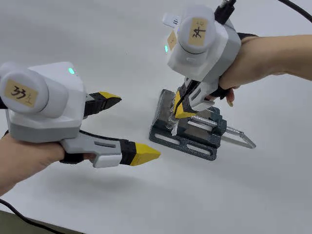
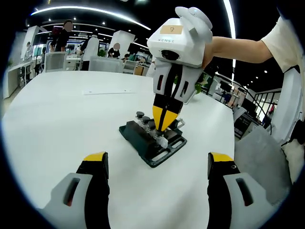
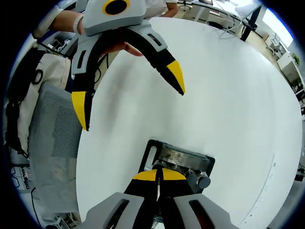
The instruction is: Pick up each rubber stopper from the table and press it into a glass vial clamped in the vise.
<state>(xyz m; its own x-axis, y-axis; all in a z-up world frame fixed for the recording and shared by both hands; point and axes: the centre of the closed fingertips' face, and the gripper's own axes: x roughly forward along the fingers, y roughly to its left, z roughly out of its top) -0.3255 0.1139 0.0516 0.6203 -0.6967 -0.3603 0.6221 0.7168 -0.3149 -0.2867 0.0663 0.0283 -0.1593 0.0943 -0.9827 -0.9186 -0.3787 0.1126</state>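
Your left tongs [image 1: 132, 126] hover level, jaws spread wide; your right tongs [image 1: 179, 113] point steeply downward, jaws pressed together at the tips.

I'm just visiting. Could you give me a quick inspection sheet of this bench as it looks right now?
Surface: white table.
Job's things: vise holds vials topped with dark stoppers; loose stoppers, nothing seen.
Clutter: one flat sheet far off on the table.
Grippers: right hand-held gripper shut, tips at the vials; left hand-held gripper open, apart from the vise.
Cables: black cable behind the right one.
Surroundings: open office, mesh chair.
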